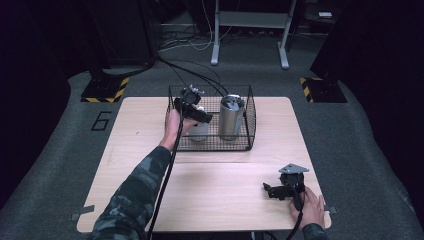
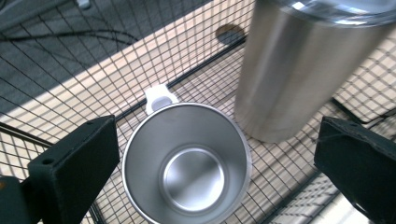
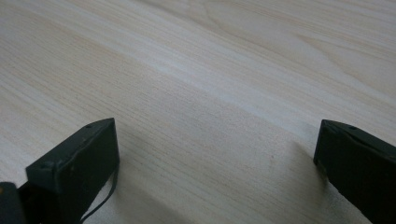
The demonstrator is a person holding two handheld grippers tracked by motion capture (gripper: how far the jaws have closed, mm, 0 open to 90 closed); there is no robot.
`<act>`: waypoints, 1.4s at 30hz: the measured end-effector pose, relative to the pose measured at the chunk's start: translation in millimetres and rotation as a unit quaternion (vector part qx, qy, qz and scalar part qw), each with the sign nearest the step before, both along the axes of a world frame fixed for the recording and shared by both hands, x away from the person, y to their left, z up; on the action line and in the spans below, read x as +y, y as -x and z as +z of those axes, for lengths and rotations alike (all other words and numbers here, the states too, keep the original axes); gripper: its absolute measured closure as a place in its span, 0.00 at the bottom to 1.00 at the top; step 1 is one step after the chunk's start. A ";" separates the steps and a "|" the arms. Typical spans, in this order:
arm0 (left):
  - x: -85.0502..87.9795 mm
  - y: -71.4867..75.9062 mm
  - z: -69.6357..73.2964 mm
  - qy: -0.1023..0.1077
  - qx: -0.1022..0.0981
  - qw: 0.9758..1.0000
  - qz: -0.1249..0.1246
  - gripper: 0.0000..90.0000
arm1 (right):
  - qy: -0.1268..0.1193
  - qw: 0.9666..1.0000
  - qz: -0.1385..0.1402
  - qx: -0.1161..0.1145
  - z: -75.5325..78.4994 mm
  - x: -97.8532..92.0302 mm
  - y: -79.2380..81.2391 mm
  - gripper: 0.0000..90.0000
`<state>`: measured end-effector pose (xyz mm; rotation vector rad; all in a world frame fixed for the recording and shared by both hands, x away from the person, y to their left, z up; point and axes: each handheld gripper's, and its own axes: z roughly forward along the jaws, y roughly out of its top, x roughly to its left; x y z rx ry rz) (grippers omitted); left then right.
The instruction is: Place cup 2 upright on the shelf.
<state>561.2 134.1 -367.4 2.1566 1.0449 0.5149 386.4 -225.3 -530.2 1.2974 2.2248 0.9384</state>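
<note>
Steel everywhere in this one. Black wire-mesh basket (image 1: pixel 250 117) sits at the far middle of the pale wood-grain table (image 1: pixel 220 195), and inside it are two things: a short round brushed-steel cup (image 2: pixel 187 163) with a white tab handle at its rim, and a taller straight-sided stainless tumbler (image 2: pixel 299 70) with what looks like a clear lid, though the top is cropped so I can't say for sure. They stand just beside each other on the basket's grid floor, cup on the left side of the basket, tumbler nearer the middle in the high view.

Left gripper (image 2: pixel 205 158) is held over the basket's left part, looking straight down into the cup. You can see the shiny flat bottom and the smooth curved inner wall. Its matte black blocky jaws are spread wide, one either side of the cup, and as far as I can tell they're not touching the rim. The person's left hand (image 1: pixel 175 125) and camo-patterned sleeve reach in from the near side.

Right gripper (image 1: pixel 284 191) rests low at the near right corner of the table, well apart from the basket, with the grey three-cornered plate on top. Its jaws are spread too, with just bare wood between them.
</note>
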 end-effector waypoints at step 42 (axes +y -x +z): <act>126.9 133.7 -35.7 -0.002 -0.035 0.998 0.054 0.01 | 0.000 1.000 0.001 0.001 0.2 0.0 0.0 0.00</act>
